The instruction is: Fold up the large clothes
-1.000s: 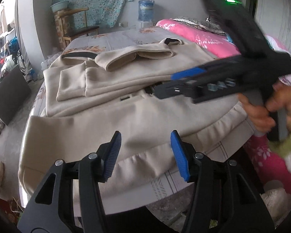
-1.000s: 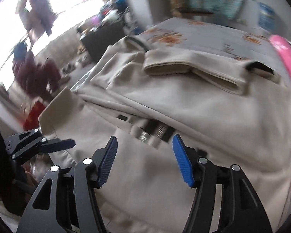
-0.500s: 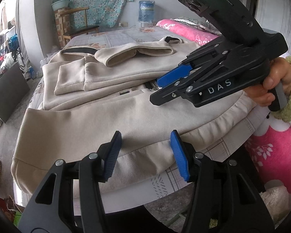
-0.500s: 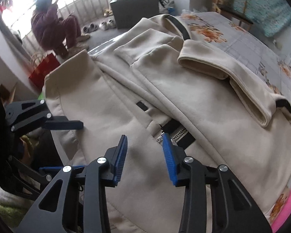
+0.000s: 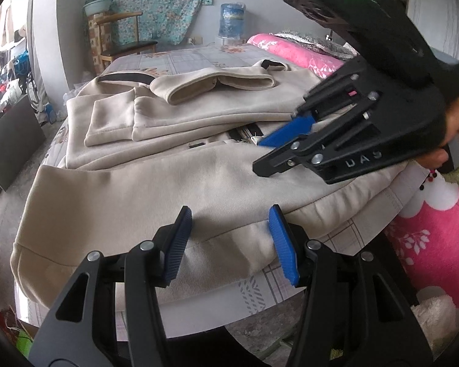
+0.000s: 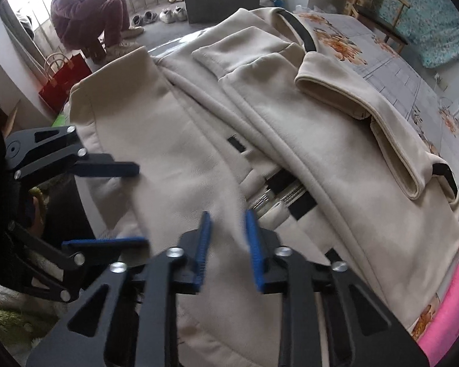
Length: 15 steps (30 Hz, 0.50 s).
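A beige jacket (image 5: 174, 183), sleeves folded in, fills mid-frame on the bed (image 5: 199, 58), both grippers, left (image 5: 229, 238) and right (image 6: 226, 238), hover empty with jaws parted, likely next pinching the near hem to fold it upward.

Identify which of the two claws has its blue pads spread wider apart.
The left claw: its pads stand wide over the beige jacket's hem. The right claw has narrowed to a small gap.
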Motion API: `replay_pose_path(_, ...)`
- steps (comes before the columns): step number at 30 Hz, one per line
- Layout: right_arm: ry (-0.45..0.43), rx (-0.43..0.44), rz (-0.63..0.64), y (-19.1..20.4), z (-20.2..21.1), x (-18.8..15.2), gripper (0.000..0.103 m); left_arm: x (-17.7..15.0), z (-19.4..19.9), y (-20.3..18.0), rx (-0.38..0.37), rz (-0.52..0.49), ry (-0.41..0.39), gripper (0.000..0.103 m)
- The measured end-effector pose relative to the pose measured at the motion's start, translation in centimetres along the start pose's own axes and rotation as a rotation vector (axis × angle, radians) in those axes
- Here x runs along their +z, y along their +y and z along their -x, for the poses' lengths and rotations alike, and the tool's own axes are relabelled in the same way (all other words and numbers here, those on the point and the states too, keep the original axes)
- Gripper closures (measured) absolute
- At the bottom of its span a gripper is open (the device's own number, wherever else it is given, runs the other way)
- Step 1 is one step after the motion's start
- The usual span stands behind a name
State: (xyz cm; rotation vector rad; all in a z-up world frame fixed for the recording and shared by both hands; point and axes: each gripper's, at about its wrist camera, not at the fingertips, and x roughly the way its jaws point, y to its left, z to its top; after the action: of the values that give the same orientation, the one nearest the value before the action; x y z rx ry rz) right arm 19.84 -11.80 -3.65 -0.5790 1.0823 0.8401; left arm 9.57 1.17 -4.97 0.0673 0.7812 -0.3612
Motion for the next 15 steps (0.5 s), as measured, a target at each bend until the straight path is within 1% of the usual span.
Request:
replay_pose_path(3, -0.004, -0.057, 0.016, 0.6, 0.1, -0.3, 0.099, 0.1, 0.4, 0.1, -0.017, 0.014, -0.010, 0.054)
replay_pose_path(7, -0.082, -0.170, 0.026, 1.1, 1.9, 0.1, 0.099, 0.7, 1.2, -0.3, -0.040, -0.002, -0.055, 0.055)
replay_pose_path(9, -0.113, -0.214, 0.037, 1.4, 2.7, 0.5, 0.099, 1.2, 1.2, -0.7, -0.041, -0.015, -0.074, 0.055)
replay_pose_path(12, -0.122, -0.283, 0.067, 1.6, 2.5, 0.8, 0.099, 1.9, 0.7, -1.0, -0.037, -0.024, -0.086, 0.057)
replay_pose_path(15, -0.118, -0.306, 0.071, 1.3, 1.8, 1.0, 0.100, 2.4, -0.2, -1.0, -0.031, -0.025, -0.087, 0.060)
